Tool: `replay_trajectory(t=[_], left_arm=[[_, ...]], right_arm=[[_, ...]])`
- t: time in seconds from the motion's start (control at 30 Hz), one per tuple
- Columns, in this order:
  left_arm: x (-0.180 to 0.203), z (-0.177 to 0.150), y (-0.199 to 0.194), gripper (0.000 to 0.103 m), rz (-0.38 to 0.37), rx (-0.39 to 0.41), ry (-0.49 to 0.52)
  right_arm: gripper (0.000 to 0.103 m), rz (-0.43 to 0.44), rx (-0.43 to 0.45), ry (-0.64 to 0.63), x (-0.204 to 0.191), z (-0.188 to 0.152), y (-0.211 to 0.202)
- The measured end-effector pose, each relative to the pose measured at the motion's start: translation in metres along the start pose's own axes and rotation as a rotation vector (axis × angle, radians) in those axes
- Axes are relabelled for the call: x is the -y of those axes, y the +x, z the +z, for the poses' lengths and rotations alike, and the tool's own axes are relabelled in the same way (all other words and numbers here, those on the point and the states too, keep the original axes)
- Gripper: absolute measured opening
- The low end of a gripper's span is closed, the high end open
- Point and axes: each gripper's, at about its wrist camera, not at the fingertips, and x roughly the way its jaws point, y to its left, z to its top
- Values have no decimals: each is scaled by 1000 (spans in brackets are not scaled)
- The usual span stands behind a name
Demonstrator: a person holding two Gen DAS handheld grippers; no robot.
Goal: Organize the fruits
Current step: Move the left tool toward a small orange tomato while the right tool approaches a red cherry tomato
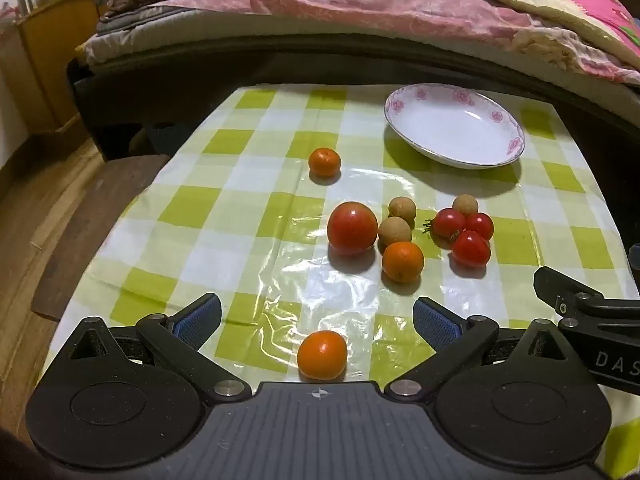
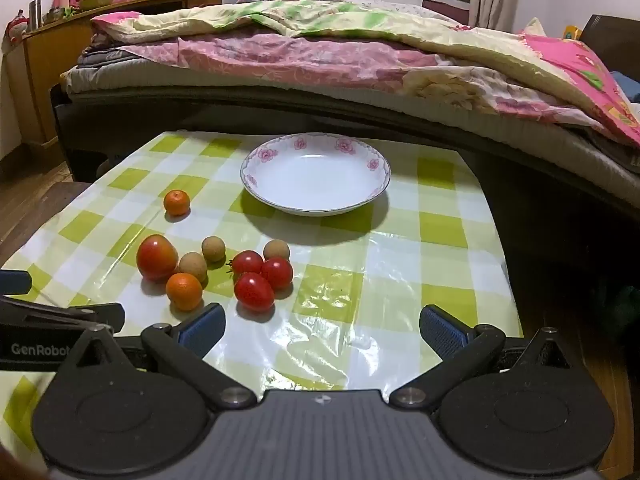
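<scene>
Item: orange [image 1: 322, 355], on bench [image 1: 248, 216], between your wide, empty left tongs [image 1: 316, 320]. Right tongs [image 2: 322, 330] wide, empty, over bare cloth. Plate [image 1: 454, 126] lies ahead, rightward.

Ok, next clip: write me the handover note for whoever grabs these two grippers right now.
Left gripper: open, holding nothing, low over the table with one orange lying between its fingers.
Right gripper: open, holding nothing, over bare checked cloth.
Plate: at the far side, nothing in it.
On the cloth: a far orange, large tomato, another orange, three longans, three cherry tomatoes.
Done: nothing yet.
Left: every fruit, probably into the plate.
</scene>
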Motion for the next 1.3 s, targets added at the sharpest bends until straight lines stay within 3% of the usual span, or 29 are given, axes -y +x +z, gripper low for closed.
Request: replay_trajectory(t=[1.3], left_arm=[[1,-6,10,101,-30,-57,-40]], right_arm=[[103,-4,-28,-5,-1,-2,7]])
